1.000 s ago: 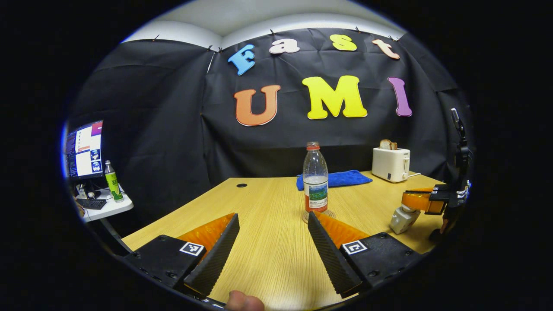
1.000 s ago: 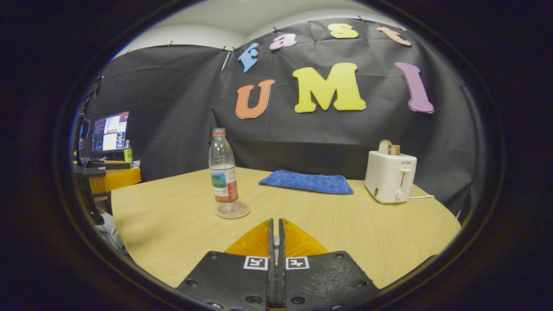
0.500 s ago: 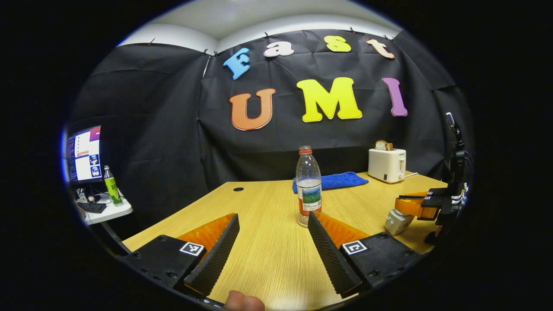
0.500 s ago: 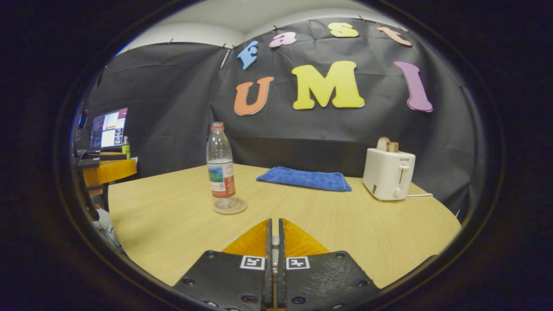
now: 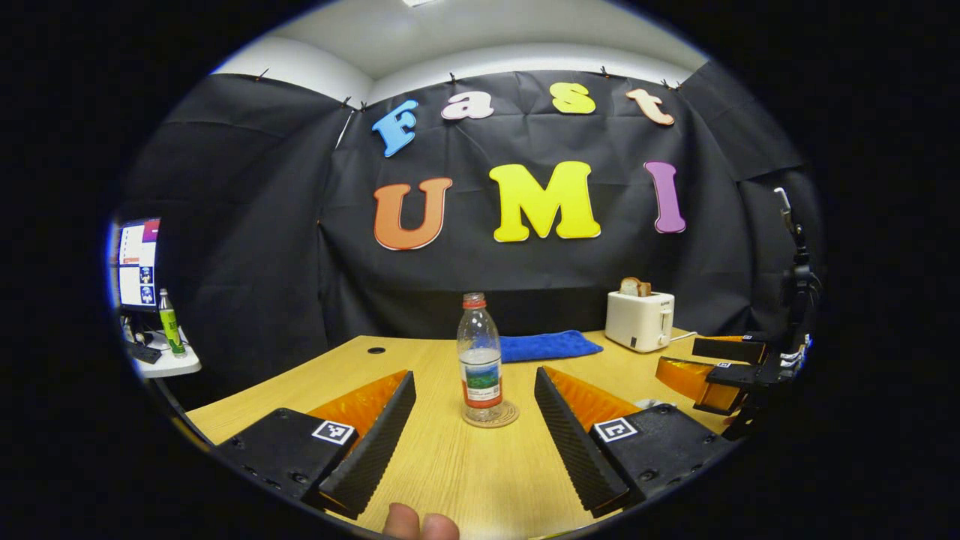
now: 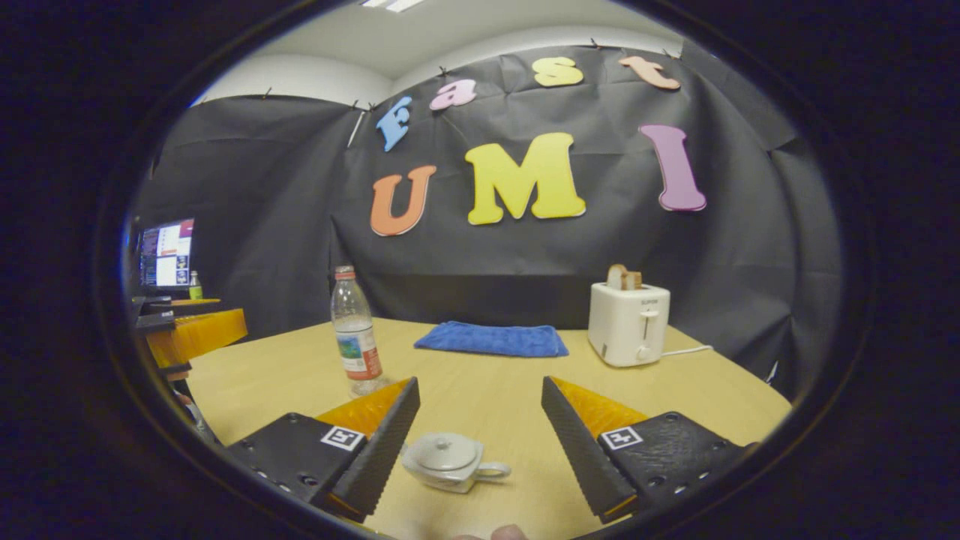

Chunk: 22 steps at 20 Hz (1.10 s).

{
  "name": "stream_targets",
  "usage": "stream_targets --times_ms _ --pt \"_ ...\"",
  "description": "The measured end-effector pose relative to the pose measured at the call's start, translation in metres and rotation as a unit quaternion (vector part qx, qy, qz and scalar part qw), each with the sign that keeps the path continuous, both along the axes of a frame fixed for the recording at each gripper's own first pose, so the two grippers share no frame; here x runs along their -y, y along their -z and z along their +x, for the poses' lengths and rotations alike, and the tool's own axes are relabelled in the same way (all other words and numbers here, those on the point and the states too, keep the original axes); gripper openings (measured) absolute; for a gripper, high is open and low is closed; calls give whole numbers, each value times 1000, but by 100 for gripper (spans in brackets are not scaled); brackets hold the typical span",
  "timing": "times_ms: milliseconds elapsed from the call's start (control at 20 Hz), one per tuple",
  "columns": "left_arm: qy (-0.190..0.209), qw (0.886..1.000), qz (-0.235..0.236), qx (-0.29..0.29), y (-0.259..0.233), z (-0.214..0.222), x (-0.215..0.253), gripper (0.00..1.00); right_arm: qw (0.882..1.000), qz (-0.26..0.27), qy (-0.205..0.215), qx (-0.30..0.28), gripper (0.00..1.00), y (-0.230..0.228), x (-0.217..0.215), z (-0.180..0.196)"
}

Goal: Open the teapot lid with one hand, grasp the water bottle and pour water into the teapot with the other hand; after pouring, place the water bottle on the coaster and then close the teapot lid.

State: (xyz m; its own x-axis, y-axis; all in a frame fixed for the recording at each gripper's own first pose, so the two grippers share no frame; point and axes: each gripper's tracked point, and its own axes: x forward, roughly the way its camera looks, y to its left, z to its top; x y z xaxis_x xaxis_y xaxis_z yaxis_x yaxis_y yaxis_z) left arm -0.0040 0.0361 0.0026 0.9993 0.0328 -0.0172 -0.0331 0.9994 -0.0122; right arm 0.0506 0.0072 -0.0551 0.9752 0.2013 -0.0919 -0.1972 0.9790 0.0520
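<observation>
Both grippers spread, holding nothing.
Bottle (image 5: 481,360) stands on the coaster (image 5: 491,416) mid-table (image 5: 450,480); lidded teapot (image 6: 448,461) lies between the right gripper (image 6: 478,439) fingers. Towel (image 6: 491,339) and toaster (image 6: 628,322) sit far right. Left gripper (image 5: 474,427) faces the bottle.

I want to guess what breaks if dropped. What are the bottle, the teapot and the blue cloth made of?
The bottle looks like thin clear plastic: see-through, with a paper-like label. The teapot seems glazed ceramic, white and smooth with a soft shine, though it could be plastic. The blue cloth looks like soft fuzzy towel fabric, lying flat and slightly rumpled.
</observation>
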Motion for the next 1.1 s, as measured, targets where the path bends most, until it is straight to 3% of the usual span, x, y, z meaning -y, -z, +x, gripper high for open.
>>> stream_targets --times_ms 200,350,600,1100 --pt "19 999 -8 27 -26 0 19 100 997 -23 67 35 98 -41 33 -23" --pt "20 999 0 39 -32 -1 24 99 994 -29 92 53 98 -55 42 -46" --pt "-2 998 20 51 -44 -10 15 99 992 -28 106 67 98 -57 34 -72" --pt "7 999 18 50 -35 -8 18 99 989 -38 119 77 95 -70 31 -86"
